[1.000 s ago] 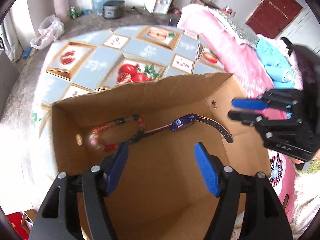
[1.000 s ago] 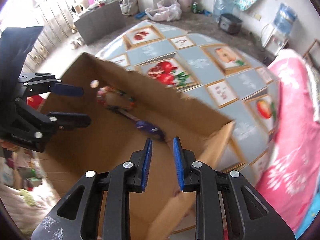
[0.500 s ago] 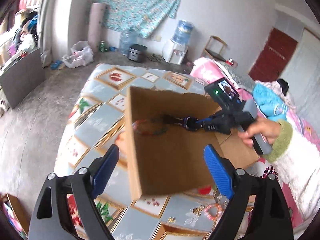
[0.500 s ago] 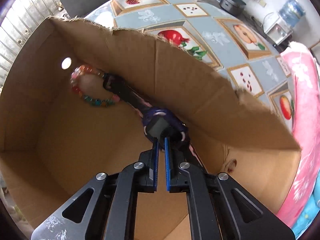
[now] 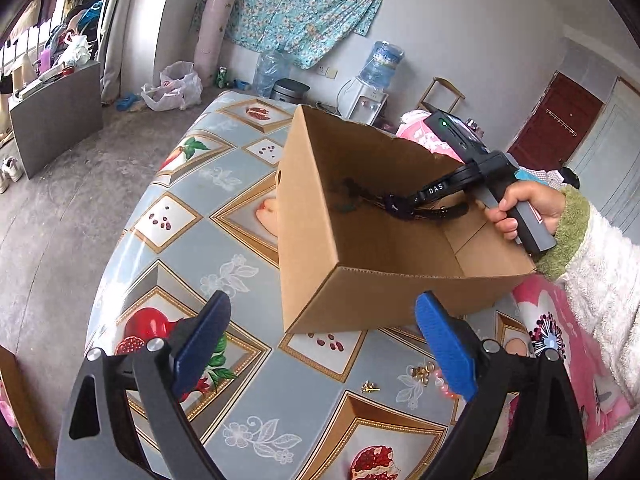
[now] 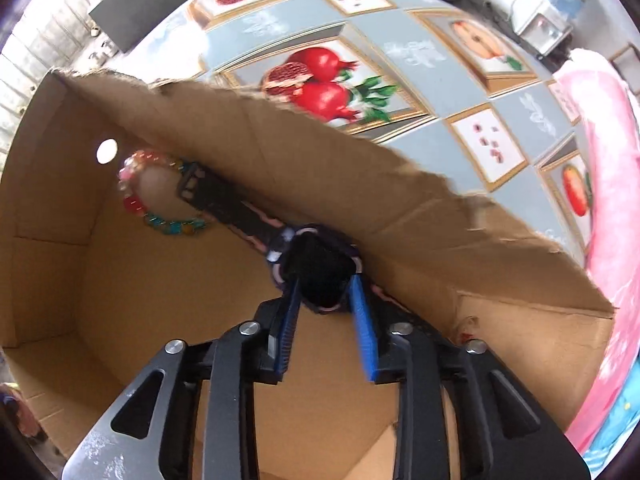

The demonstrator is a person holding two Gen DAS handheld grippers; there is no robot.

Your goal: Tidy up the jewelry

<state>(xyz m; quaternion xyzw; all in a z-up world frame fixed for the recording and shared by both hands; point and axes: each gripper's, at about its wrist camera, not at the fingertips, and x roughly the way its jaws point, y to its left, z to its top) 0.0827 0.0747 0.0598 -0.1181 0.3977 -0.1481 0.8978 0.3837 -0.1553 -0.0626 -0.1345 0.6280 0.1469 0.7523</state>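
Observation:
An open cardboard box stands on the patterned table. Inside it lie a dark purple watch with a black strap and a colourful bead bracelet near the box's far corner. My right gripper is inside the box with its blue pads on either side of the watch face, touching it; it also shows in the left wrist view. My left gripper is open and empty, held above the table in front of the box.
Small gold earrings and pink beads lie on the table near the box's front right corner. A pink quilt lies to the right of the table. A grey cabinet stands on the floor at the left.
My left gripper has pulled back out of the box and now sits in front of it. My right gripper has moved down into the box and now has its pads around the watch face.

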